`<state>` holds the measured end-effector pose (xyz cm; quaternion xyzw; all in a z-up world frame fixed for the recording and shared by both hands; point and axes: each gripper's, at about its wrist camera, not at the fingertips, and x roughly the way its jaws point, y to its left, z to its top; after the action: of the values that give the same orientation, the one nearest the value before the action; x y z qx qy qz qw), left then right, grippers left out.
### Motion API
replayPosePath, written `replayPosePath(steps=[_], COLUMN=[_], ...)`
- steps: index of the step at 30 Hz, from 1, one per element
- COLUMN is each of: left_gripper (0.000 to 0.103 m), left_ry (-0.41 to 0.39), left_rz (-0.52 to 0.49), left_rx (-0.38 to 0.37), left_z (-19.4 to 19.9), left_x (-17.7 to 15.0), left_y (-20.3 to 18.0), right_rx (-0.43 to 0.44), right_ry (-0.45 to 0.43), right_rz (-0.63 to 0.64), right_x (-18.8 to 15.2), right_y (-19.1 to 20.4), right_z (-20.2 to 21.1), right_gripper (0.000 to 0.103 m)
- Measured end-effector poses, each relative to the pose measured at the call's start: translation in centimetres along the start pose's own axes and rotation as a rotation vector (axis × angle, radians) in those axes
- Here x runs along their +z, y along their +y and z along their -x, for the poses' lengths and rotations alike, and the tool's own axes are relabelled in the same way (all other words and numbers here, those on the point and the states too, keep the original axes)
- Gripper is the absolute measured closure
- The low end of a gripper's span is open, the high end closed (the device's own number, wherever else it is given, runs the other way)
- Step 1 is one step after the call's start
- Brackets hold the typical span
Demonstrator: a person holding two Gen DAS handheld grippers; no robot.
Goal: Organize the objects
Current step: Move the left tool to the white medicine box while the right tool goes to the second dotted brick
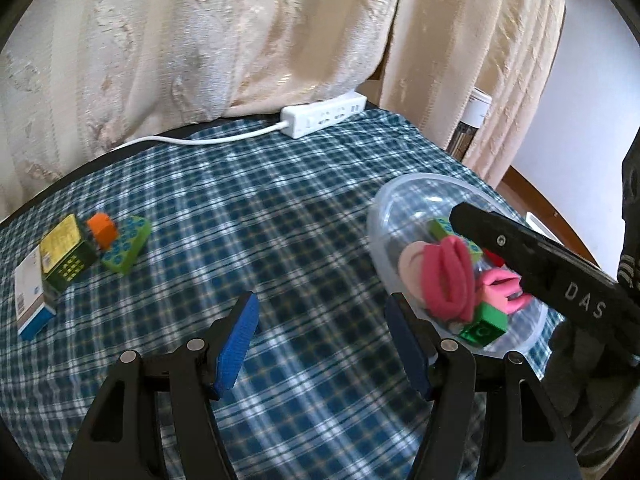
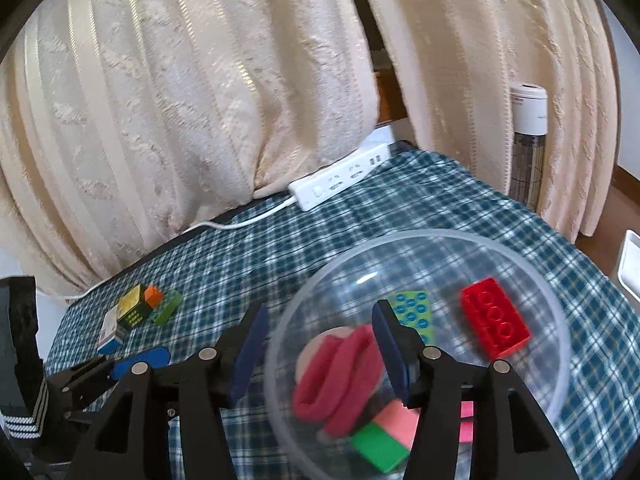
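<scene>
A clear plastic bowl (image 2: pixel 560 320) on the plaid cloth holds a red brick (image 2: pixel 494 326), a green dotted brick (image 2: pixel 414 312), a rolled pink cloth (image 2: pixel 340 376), a pink block (image 2: pixel 396 420) and a green block (image 2: pixel 378 446). My right gripper (image 2: pixel 320 344) is open and empty, hovering over the bowl's left rim. My left gripper (image 1: pixel 322 340) is open and empty above bare cloth, left of the bowl (image 1: pixel 384 208). At the far left lie an orange block (image 1: pixel 103 230), a green dotted brick (image 1: pixel 126 244), a yellow-green box (image 1: pixel 66 254) and a white-blue box (image 1: pixel 32 300).
A white power strip (image 1: pixel 324 116) with its cable lies at the table's back edge under cream curtains (image 1: pixel 240 32). The table drops off at the right, where a white-capped canister (image 2: pixel 528 136) stands. The right gripper's black body (image 1: pixel 552 264) reaches over the bowl.
</scene>
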<state>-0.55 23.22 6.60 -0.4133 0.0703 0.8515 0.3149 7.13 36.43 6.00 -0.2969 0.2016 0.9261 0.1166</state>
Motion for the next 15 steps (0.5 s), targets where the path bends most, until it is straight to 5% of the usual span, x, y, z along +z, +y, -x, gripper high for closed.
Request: replayPosePath(steps=[15], left_gripper=[0.036], left_ry=[-0.033], left_rz=[0.076], left_rx=[0.095], left_z=[2.1], left_x=[-0.8], left_y=[6.3], right_rx=[0.064], right_ry=[0.050], right_rz=[0.145], right_x=[-0.8], right_y=[7.3], right_z=[-2.3], right_gripper=[0.041])
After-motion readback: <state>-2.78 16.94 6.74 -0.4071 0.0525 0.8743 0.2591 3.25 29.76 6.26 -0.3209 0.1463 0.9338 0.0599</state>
